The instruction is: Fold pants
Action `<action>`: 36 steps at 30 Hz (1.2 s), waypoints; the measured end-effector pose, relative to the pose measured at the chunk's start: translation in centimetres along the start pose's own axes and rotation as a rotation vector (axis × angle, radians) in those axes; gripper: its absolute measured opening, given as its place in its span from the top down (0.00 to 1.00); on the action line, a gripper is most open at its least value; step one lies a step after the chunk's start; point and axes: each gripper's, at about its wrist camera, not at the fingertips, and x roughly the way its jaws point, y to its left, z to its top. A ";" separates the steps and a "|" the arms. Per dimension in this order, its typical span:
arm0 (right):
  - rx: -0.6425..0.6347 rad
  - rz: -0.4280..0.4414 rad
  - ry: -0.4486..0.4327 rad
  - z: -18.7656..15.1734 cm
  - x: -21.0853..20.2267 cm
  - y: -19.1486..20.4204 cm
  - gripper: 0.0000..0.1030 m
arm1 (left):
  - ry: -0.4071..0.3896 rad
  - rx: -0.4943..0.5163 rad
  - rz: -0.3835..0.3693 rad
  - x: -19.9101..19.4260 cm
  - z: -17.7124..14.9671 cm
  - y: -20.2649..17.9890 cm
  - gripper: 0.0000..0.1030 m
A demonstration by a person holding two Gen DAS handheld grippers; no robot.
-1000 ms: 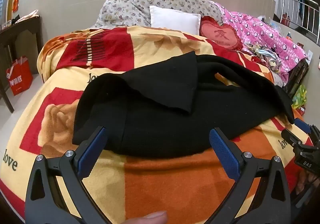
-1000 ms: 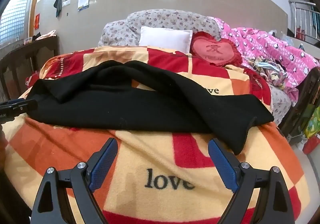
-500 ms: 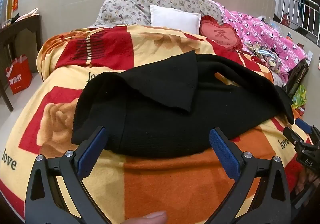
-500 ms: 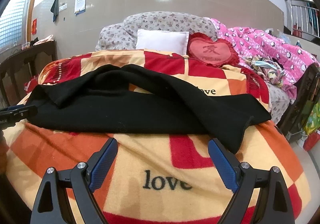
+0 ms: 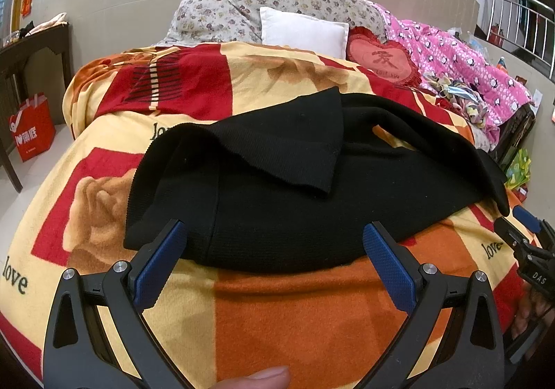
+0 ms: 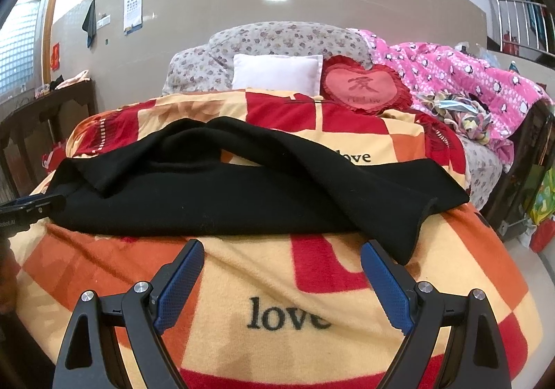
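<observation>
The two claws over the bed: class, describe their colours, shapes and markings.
Both the left claw and right claw have black triangular arms with cut-out openings, silver round bolts, and blue textured pads. The right claw's body carries white "DAS" lettering, seen in the left wrist view.

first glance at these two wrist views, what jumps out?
The black pants sprawl across the middle of the bed, one corner flopped back over itself, on a loud red, orange and yellow blanket printed with "love". Both the left gripper and the right gripper hover open just short of the near edge of the pants, holding nothing. A red heart cushion sits at the headboard beside a white pillow.
</observation>
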 end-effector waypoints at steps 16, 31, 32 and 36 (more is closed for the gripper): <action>0.016 -0.009 -0.007 0.0 -0.1 -0.5 0.12 | 0.003 -0.003 -0.001 0.0 0.0 0.0 0.01; 0.009 -0.008 -0.014 0.0 -0.3 -0.4 0.12 | 0.004 -0.005 -0.002 0.0 0.0 0.1 0.01; 0.006 -0.009 -0.013 0.0 -0.2 -0.4 0.12 | 0.005 -0.005 -0.002 0.0 0.0 0.1 0.01; 0.006 -0.011 -0.012 0.0 -0.2 -0.3 0.12 | 0.005 -0.006 -0.003 0.0 0.0 0.1 0.01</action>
